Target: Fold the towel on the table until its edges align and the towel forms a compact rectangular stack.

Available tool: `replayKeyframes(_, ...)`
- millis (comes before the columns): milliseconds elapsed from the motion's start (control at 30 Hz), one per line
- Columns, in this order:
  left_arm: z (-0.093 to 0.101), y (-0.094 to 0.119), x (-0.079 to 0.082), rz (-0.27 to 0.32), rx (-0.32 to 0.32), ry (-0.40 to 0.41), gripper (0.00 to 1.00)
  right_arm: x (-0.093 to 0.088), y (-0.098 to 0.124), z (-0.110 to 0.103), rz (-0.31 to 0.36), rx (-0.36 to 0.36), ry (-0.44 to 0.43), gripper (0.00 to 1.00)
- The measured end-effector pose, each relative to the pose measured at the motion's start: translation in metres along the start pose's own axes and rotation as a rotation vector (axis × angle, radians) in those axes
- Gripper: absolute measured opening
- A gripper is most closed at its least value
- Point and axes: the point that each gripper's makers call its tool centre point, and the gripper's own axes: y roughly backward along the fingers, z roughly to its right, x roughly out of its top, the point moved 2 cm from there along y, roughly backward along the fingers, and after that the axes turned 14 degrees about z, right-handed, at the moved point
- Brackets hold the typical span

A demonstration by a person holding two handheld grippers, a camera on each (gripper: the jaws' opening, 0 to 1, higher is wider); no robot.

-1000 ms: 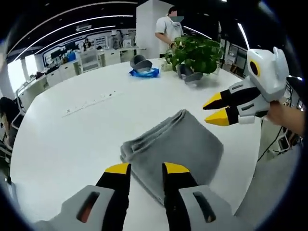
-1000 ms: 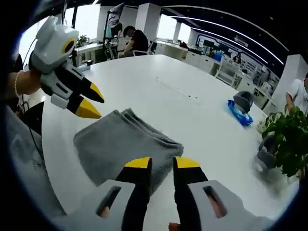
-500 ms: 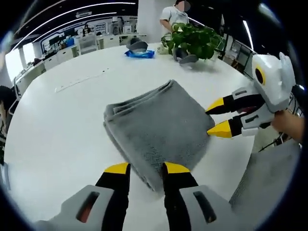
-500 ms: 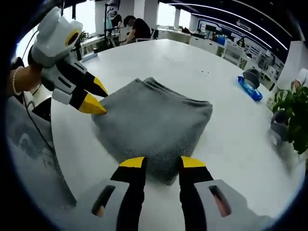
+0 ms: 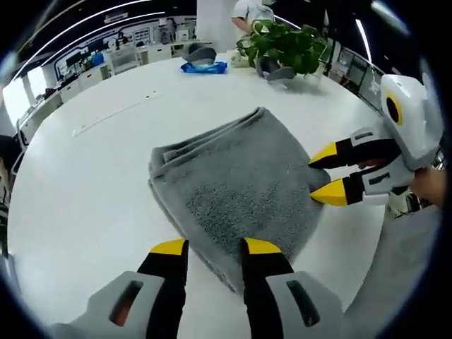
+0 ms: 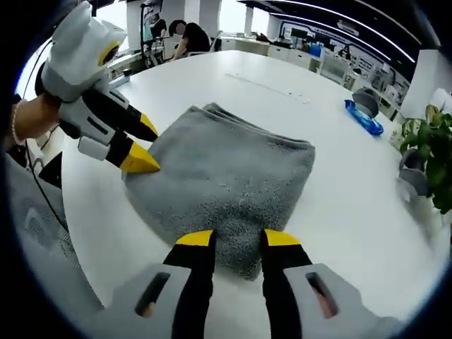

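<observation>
Two grippers meet over the folded grey towel (image 5: pixel 236 187), which lies on the white table (image 5: pixel 85 183). We see the left gripper (image 5: pixel 210 247) with jaws parted above the towel's near edge, holding nothing; the right gripper (image 6: pixel 238 239) likewise released at the adjoining edge. Beyond the towel stand a potted plant (image 5: pixel 282 46), a blue packet (image 5: pixel 203 67) and grey holders (image 5: pixel 277 70), well apart.

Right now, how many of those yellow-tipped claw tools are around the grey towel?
2. The left hand-held gripper is at one edge of the folded towel; the right hand-held gripper is at the adjacent edge, both open.
</observation>
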Motion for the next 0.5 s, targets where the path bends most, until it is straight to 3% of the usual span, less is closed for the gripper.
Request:
replayKeyframes(300, -0.015, -0.018, 0.014, 0.016, 0.018, -0.015, 0.30, 0.009, -0.017, 0.015, 0.003, -0.025, -0.015, 0.24)
replayKeyframes(500, -0.021, -0.020, 0.021, 0.055, 0.018, 0.025, 0.30, 0.013, -0.022, 0.020, 0.012, -0.038, -0.024, 0.24)
